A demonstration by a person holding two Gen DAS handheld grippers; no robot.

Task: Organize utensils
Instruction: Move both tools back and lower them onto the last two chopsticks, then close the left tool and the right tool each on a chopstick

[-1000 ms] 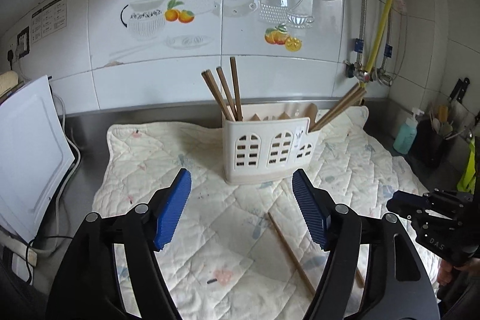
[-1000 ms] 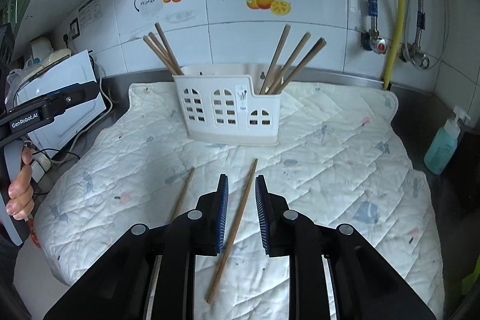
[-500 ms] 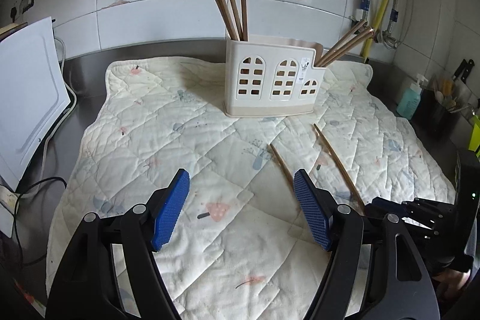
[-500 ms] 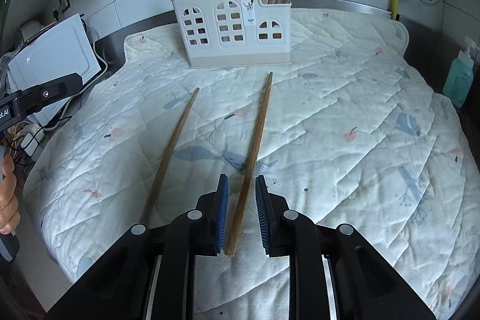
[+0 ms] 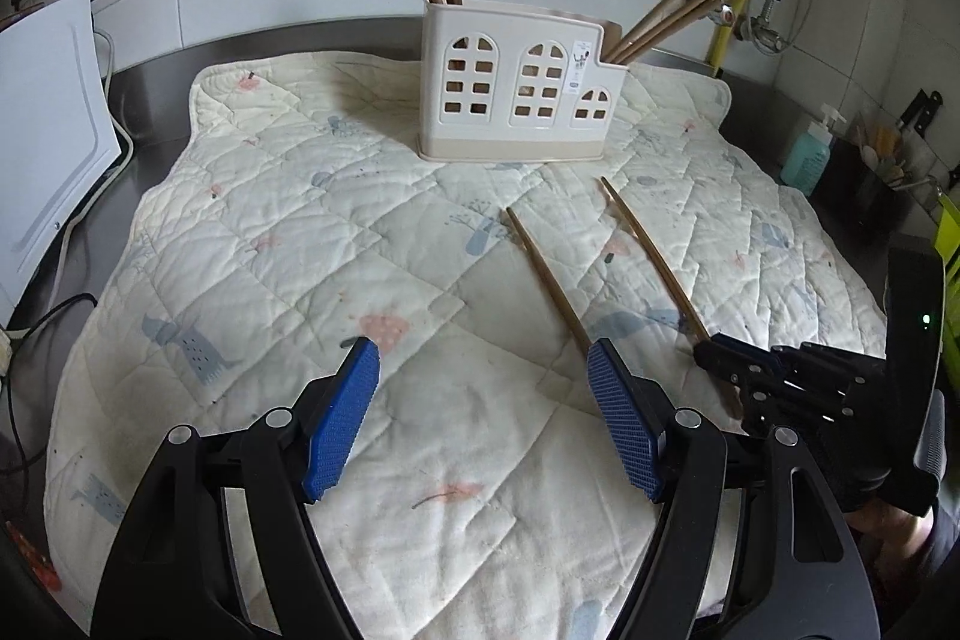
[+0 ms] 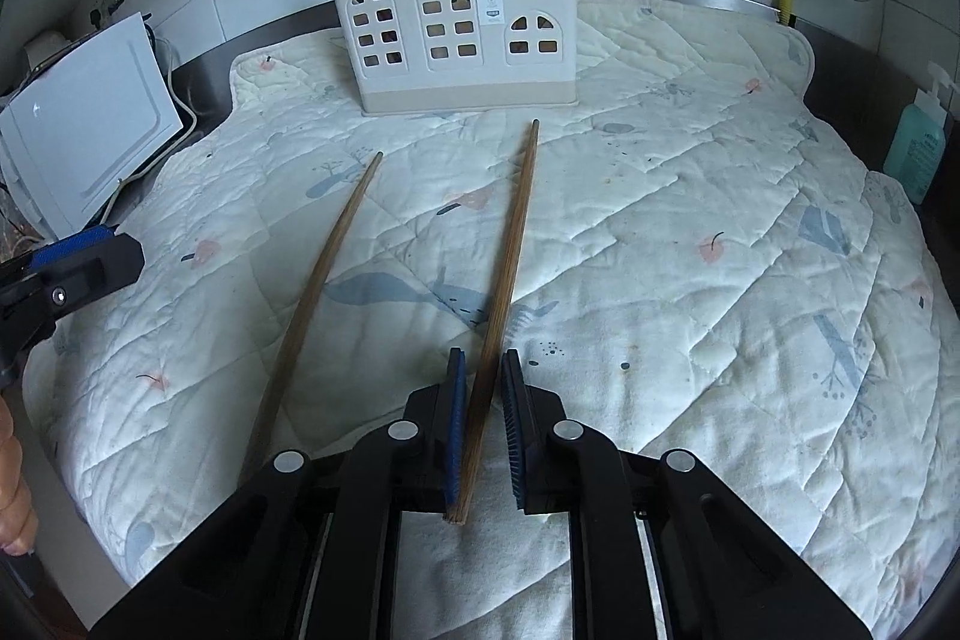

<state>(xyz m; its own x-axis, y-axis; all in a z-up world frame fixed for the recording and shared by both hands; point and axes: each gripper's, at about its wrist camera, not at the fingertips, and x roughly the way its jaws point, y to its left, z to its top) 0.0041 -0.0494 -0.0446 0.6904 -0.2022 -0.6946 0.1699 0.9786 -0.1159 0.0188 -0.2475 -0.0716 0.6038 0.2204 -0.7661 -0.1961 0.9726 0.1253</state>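
Note:
Two wooden chopsticks lie on the quilted mat in front of a white holder (image 6: 456, 34) (image 5: 516, 100) that has chopsticks standing in its left and right ends. My right gripper (image 6: 483, 367) is low over the mat, its jaws narrowly apart around the near end of the right chopstick (image 6: 510, 244); the stick touches the left pad only. The left chopstick (image 6: 324, 280) lies free beside it. My left gripper (image 5: 483, 364) is wide open and empty above the mat, next to the left chopstick (image 5: 543, 274). The right gripper (image 5: 720, 349) shows in the left wrist view over the right chopstick (image 5: 651, 250).
The quilted mat (image 6: 690, 220) covers a steel counter. A white appliance (image 5: 42, 130) with cables stands at the left. A teal soap bottle (image 6: 915, 148) and a dark utensil rack (image 5: 882, 166) stand at the right. Tiled wall and pipes are behind.
Both grippers have dropped toward the mat. The right gripper has moved forward so the right chopstick's near end now sits between its jaws. The left gripper stayed open.

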